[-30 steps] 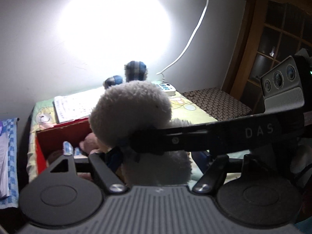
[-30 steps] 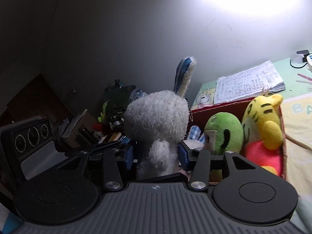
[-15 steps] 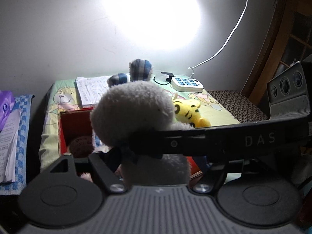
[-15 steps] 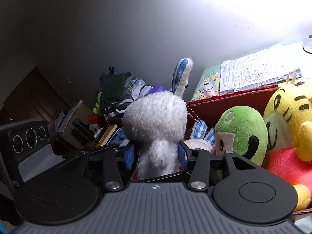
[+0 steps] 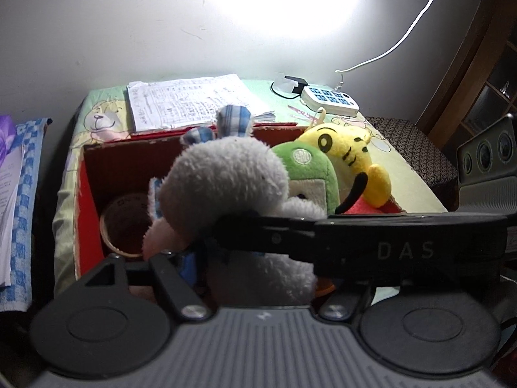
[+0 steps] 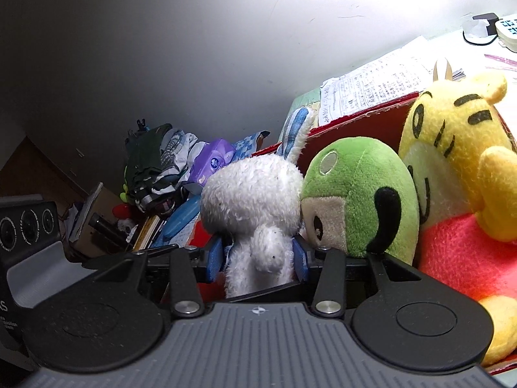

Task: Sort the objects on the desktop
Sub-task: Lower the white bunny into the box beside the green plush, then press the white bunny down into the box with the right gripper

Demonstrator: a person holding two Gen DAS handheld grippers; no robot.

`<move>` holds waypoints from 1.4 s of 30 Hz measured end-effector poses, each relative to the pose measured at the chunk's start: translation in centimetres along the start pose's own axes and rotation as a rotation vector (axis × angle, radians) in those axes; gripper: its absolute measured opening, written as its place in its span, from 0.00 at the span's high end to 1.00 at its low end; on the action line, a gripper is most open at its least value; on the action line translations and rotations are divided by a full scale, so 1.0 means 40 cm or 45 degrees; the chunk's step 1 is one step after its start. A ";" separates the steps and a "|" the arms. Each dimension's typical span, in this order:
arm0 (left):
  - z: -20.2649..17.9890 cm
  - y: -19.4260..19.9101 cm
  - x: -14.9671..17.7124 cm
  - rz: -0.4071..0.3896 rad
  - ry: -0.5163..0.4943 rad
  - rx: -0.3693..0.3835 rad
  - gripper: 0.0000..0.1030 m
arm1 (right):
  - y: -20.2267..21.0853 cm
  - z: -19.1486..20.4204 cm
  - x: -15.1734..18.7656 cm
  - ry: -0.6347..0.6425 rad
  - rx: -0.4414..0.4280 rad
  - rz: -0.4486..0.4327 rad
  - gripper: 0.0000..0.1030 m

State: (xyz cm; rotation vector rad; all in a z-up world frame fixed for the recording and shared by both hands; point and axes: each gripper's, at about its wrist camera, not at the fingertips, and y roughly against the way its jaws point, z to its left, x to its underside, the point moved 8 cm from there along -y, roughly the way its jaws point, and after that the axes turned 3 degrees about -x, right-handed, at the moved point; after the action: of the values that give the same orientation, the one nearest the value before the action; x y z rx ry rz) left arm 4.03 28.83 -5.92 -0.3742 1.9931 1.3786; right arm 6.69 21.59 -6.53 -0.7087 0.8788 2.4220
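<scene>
Fingers first: in the left wrist view the left gripper (image 5: 226,252) has its blue-padded fingers (image 5: 185,266) drawn in against the lower body of the white plush rabbit (image 5: 226,181), though the other gripper's black bar crosses in front and hides the far pad, so a firm pinch is a judgement, not a certainty. The rabbit hangs over the open red box (image 5: 84,194), its checked blue ears at twelve o'clock. At nine o'clock from the rabbit a round brown container (image 5: 121,226) sits on the box floor. At two o'clock a green plush (image 5: 307,168) touches the rabbit's head, and a yellow tiger plush (image 5: 349,155) leans beyond that. A stack of papers (image 5: 187,103) lies on the worktop behind the box.

In the right wrist view the right gripper (image 6: 258,258) is closed narrowly on the rabbit's (image 6: 255,194) waist, blue pads (image 6: 215,260) sinking into the fur on both sides. The green plush (image 6: 358,194) is at three o'clock, pressed to the rabbit's head, then the tiger (image 6: 452,148).

The rabbit looks light, soft and compressible, not fragile; the fur should give grip. The narrow waist is a sound hold, since the big head would flop from lower down. It likely needs lowering into the free gap at the left of the box.
</scene>
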 end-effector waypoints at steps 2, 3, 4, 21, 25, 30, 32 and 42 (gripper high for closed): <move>-0.005 -0.009 0.000 0.009 -0.008 -0.012 0.21 | 0.006 -0.007 0.000 -0.026 -0.007 -0.013 0.56; -0.005 -0.013 -0.001 0.012 -0.012 -0.012 0.21 | 0.007 -0.008 -0.001 -0.035 -0.014 -0.016 0.56; -0.008 -0.012 -0.002 0.012 -0.016 -0.014 0.20 | 0.007 -0.009 -0.001 -0.046 -0.019 -0.017 0.56; -0.018 -0.019 -0.001 0.048 -0.038 -0.074 0.11 | 0.064 0.000 -0.036 -0.055 -0.005 -0.094 0.56; -0.019 -0.025 -0.001 0.057 -0.052 -0.091 0.11 | 0.047 -0.003 -0.033 -0.043 0.015 -0.077 0.61; -0.014 -0.033 0.000 0.065 -0.053 -0.099 0.08 | 0.035 -0.014 -0.025 -0.050 0.012 -0.075 0.66; -0.012 -0.036 0.001 0.063 -0.059 -0.104 0.07 | 0.030 -0.018 -0.023 -0.055 0.008 -0.074 0.67; 0.033 -0.024 -0.004 0.035 -0.035 -0.126 0.06 | -0.021 0.004 -0.033 0.051 0.059 -0.093 0.71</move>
State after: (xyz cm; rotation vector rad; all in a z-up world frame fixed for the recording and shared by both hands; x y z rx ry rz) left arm 5.19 29.62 -6.78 -0.3718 1.9188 1.4955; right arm 8.14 21.96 -6.00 -0.7615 0.9064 2.3231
